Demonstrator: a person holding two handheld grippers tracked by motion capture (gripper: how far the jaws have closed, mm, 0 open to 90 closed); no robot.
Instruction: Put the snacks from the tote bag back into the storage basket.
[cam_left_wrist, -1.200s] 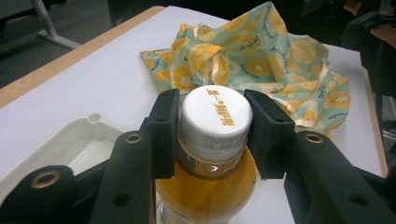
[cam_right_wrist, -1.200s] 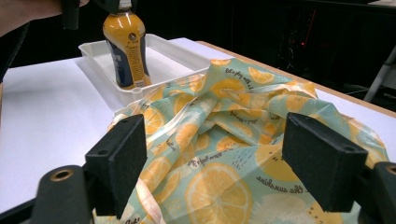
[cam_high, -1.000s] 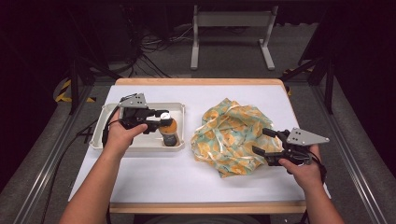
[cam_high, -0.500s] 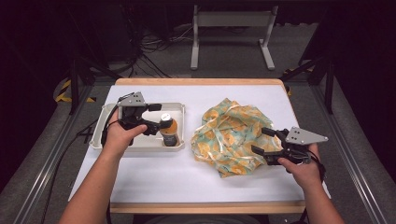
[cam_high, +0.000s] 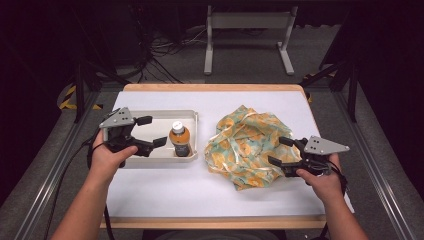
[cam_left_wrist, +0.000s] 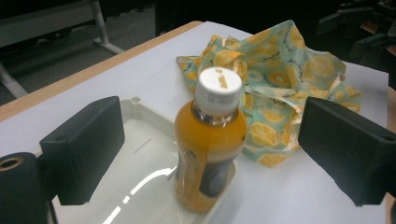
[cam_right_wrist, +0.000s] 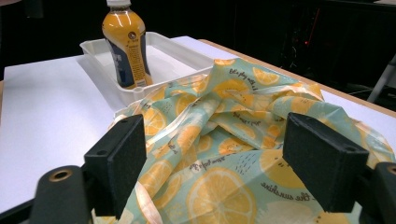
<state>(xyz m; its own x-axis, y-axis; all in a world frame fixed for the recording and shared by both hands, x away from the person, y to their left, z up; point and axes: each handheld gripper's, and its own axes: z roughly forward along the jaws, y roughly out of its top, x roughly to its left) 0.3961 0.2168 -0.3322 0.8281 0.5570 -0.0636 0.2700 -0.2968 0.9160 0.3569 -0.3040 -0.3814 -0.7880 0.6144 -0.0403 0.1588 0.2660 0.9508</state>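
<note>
We hold our left gripper over the white tray on the left side of the table. Its jaws have just been opening, and now they stand wide with nothing pressed between them. The orange juice bottle stands upright in the near right corner of the tray, just past the tips of the jaws. In the left gripper view the bottle sits between the two black pads but touches neither one. Its long side points straight up.

Our right gripper rests at the right edge of the lemon cloth. Its jaws are open too, with the crumpled cloth lying between them and not pinched.

We think the cloth comes next, and our right hand is much nearer to it.
</note>
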